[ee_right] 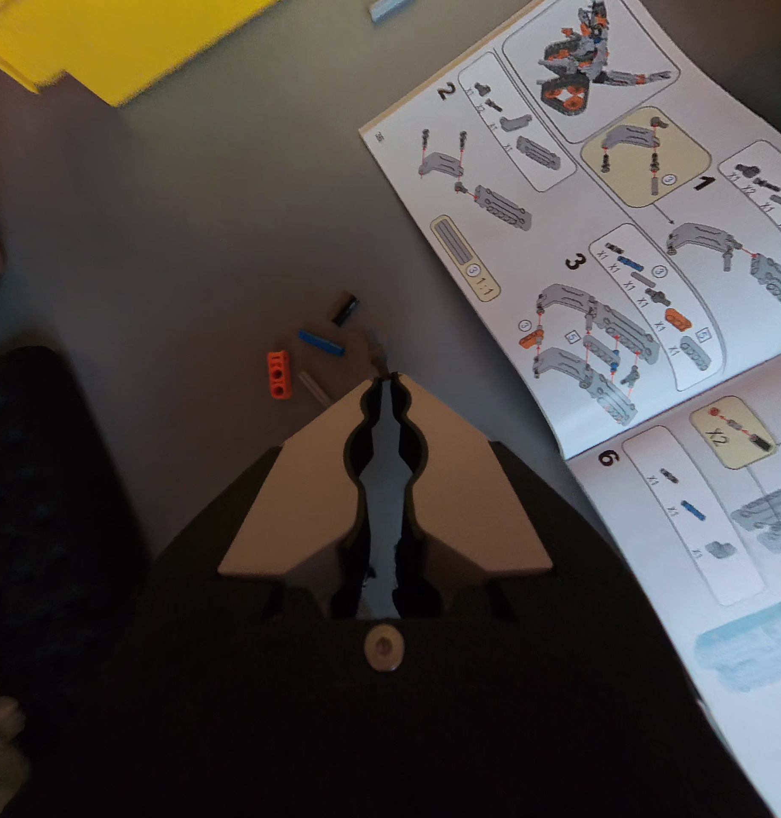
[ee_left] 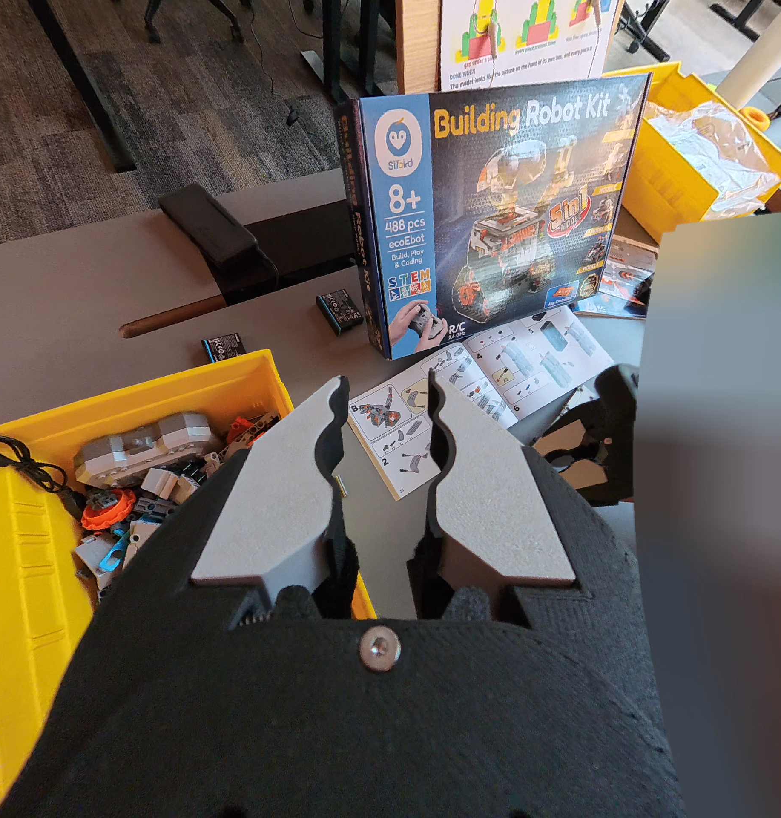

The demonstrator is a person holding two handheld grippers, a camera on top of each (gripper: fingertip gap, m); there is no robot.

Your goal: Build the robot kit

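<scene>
Left wrist view shows the left gripper (ee_left: pixel 386 389) with its fingers spread wide apart and nothing between them, poised over the grey table (ee_left: pixel 92 283). Just to its left sits a yellow bin (ee_left: pixel 127 398) holding grey, orange and blue building pieces and a grey controller-like block (ee_left: pixel 145 447). Ahead lies an open instruction booklet (ee_left: pixel 481 389), and behind that a kit box (ee_left: pixel 499 212) stands upright. Two small black battery packs (ee_left: pixel 339 311) lie on the table left of the box, and a second yellow bin (ee_left: pixel 689 146) with a plastic bag sits far right.

Right wrist view shows the right gripper (ee_right: pixel 383 380) with its fingers nearly together, the tips pinching a small thin grey piece (ee_right: pixel 374 349) close above the table. Near the tips lie an orange connector (ee_right: pixel 278 375), a blue pin (ee_right: pixel 321 343), a black pin (ee_right: pixel 345 308) and a pale axle (ee_right: pixel 314 387). The booklet (ee_right: pixel 601 221) lies to the right.
</scene>
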